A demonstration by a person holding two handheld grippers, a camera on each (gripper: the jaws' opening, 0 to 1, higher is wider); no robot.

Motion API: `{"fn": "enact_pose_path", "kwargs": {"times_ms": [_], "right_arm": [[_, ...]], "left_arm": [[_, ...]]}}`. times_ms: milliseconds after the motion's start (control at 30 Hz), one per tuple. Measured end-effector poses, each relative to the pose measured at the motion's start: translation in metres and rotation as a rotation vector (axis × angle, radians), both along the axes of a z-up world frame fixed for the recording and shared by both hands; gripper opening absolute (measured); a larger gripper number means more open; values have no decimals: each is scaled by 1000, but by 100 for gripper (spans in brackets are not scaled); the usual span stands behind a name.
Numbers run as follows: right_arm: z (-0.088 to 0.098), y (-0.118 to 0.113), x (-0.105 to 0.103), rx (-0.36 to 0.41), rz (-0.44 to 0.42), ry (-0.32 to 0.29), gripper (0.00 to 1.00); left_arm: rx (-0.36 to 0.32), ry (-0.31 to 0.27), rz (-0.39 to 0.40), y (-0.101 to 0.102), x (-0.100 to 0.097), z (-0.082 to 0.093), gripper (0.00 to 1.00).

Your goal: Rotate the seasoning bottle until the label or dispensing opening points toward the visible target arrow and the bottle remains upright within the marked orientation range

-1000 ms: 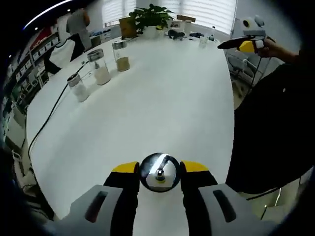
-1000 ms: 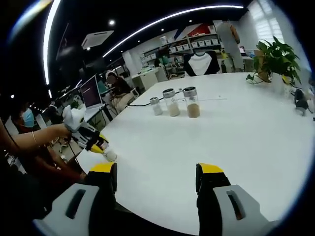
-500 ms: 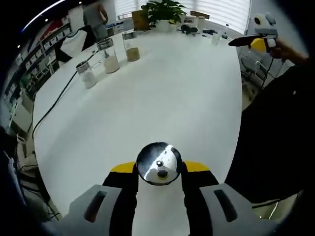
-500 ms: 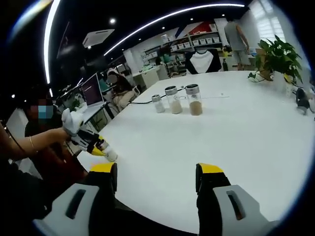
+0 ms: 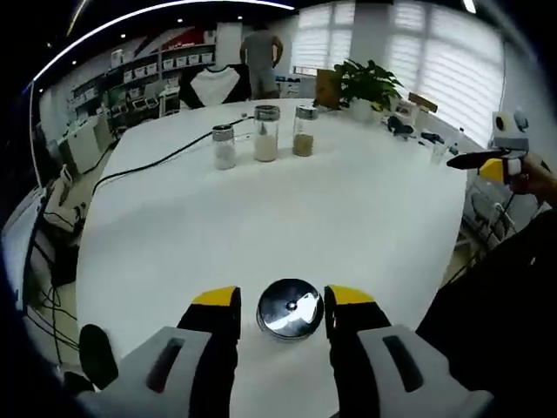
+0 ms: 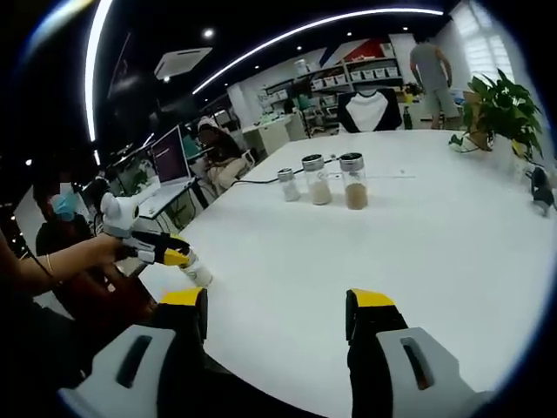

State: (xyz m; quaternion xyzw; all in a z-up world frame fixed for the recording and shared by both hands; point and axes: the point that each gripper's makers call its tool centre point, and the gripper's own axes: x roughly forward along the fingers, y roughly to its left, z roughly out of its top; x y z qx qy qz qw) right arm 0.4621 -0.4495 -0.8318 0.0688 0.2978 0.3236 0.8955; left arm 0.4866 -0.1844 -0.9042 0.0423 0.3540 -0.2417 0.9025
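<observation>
The seasoning bottle [image 5: 290,310] shows its round silver cap from above, standing on the white table [image 5: 348,218] near its front edge. My left gripper [image 5: 283,299] is shut on it, a yellow-tipped jaw on each side. From the right gripper view, the left gripper [image 6: 170,254] is held by a hand at the table's left edge, with the small white bottle [image 6: 197,273] at its tips. My right gripper [image 6: 278,300] is open, with nothing between its jaws. It also appears at the right of the left gripper view as the right gripper [image 5: 477,161], held off the table.
Three glass jars stand in a row at the back: jar [image 5: 224,146], jar [image 5: 266,133], jar [image 5: 305,131]. A black cable [image 5: 144,167] runs along the left side. A potted plant [image 5: 365,83] sits at the far end. People stand and sit beyond the table.
The left gripper has tipped from looking down at the table to looking level across it, with the bottle still between its jaws. The right gripper has hardly moved.
</observation>
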Motion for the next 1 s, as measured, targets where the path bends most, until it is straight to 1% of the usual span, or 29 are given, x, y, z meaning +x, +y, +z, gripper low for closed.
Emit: {"fn": "enact_pose_path", "kwargs": {"times_ms": [100, 167, 200, 233, 300, 467, 567, 700, 733, 800, 833, 900, 933, 1000], "right_arm": [[0, 0, 1, -1, 1, -2, 64], [1, 0, 0, -1, 1, -2, 63], [1, 0, 0, -2, 0, 0, 63], [0, -1, 0, -2, 0, 1, 63], [0, -1, 0, -4, 0, 3, 63], [2, -2, -2, -9, 4, 2, 63], [4, -4, -2, -3, -8, -4, 63], [-2, 0, -3, 4, -9, 14, 63], [-2, 1, -3, 7, -7, 17, 63], [-1, 5, -4, 9, 2, 18, 63], [0, 8, -5, 4, 12, 12, 63], [0, 9, -5, -1, 14, 16, 63], [0, 11, -5, 0, 19, 20, 63], [1, 14, -5, -10, 25, 23, 63]], "left_arm": [[6, 11, 0, -3, 0, -4, 38], [8, 5, -4, -4, 1, -3, 37], [4, 7, -17, -6, 2, -3, 34], [5, 13, -32, -8, 2, -3, 34], [29, 17, -88, -9, 1, -3, 34], [69, 24, -182, -10, 2, -4, 33], [65, 32, -189, -10, 2, -5, 33], [77, 39, -201, -9, 0, -5, 33], [74, 37, -191, -9, 1, -4, 34], [53, 42, -84, -4, 5, -5, 37], [63, 22, -74, -3, 6, -4, 38], [79, 13, -42, 0, 6, -3, 41], [94, -7, -5, 2, 7, -2, 42], [90, -17, 24, 1, 7, 0, 43]]}}
